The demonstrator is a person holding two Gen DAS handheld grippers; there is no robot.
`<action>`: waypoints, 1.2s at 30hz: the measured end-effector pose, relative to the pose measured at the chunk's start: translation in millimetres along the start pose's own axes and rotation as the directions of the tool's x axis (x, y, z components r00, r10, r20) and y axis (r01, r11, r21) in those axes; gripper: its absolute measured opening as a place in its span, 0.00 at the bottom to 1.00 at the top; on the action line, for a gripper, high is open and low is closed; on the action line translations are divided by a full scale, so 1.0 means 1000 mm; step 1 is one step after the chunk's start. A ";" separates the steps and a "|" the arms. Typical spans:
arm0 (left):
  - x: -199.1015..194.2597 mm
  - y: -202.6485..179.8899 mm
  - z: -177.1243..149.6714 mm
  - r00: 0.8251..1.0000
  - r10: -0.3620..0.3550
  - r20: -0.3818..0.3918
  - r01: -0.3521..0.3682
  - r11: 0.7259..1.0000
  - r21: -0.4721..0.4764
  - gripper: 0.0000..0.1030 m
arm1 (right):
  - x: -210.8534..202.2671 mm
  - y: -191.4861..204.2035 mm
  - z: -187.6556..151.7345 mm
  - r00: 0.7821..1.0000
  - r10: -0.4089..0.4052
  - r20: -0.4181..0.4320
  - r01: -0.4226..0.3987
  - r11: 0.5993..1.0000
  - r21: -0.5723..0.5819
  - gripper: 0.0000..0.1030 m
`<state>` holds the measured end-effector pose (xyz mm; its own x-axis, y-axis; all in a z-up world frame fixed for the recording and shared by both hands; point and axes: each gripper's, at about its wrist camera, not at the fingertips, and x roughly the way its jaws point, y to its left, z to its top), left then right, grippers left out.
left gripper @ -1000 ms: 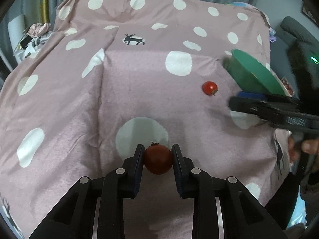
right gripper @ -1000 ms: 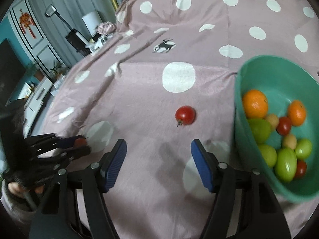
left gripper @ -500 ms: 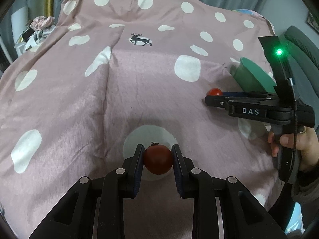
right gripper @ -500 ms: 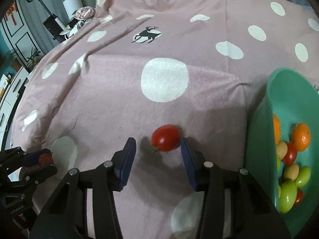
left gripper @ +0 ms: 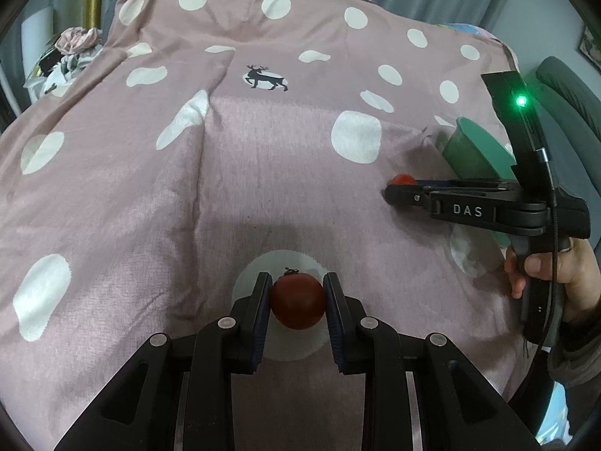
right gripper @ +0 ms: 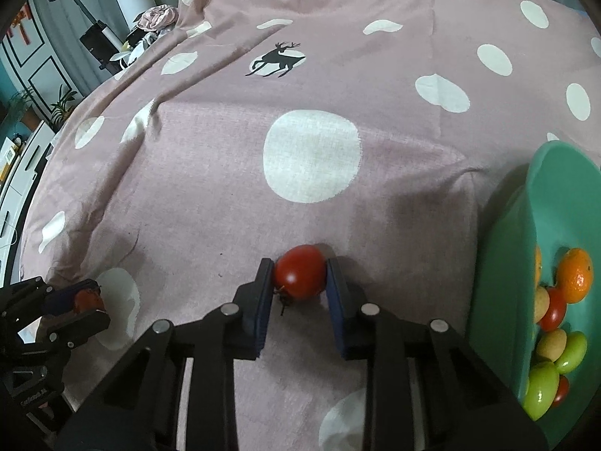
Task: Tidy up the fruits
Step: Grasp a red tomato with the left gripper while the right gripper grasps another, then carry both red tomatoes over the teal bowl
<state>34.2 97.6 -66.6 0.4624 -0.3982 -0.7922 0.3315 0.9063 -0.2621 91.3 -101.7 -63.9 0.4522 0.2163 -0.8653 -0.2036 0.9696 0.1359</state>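
Tomato (right gripper: 299,271) sits pinched in my right tongs (right gripper: 299,282) — the green bowl (right gripper: 556,203) lies at three o'clock, nearer this hand; left tongs (left gripper: 298,302) pinch a darker tomato (left gripper: 298,302).

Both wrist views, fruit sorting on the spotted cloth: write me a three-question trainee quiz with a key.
1. True or false: the left gripper is shut on a dark red tomato.
2. The right gripper grips: A) an orange B) a bright red tomato C) nothing.
3. Which side of the right wrist view shows the green bowl?

Key: 1 true; 2 B; 3 the right side.
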 end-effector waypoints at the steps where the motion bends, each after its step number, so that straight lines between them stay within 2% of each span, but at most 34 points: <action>1: 0.000 0.000 0.000 1.000 0.002 0.001 -0.002 1.000 -0.001 0.27 | -0.001 -0.001 -0.001 1.000 0.011 -0.001 -0.011 1.000 0.006 0.27; 10: -0.004 -0.001 0.002 1.000 0.026 0.014 -0.026 1.000 -0.003 0.27 | -0.029 0.008 -0.026 0.995 0.096 0.032 -0.095 0.995 -0.014 0.27; 18: -0.011 -0.013 0.003 0.999 0.044 0.025 -0.044 0.999 0.015 0.27 | -0.060 0.024 -0.053 0.980 0.186 0.074 -0.181 0.982 -0.060 0.27; 22: -0.015 -0.022 0.005 0.998 0.048 0.034 -0.049 0.998 0.032 0.27 | -0.072 0.026 -0.065 0.976 0.200 0.083 -0.194 0.978 -0.071 0.27; 36: -0.029 -0.061 0.010 0.996 0.066 0.068 -0.073 0.992 0.106 0.27 | -0.107 -0.001 -0.095 0.965 0.211 0.158 -0.213 0.977 -0.003 0.27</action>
<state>8.7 52.3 -21.8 0.5380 -0.3465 -0.7684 0.3823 0.9127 -0.1439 -39.1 -137.2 -16.9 0.5308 0.4311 -0.7296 -0.2979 0.9009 0.3156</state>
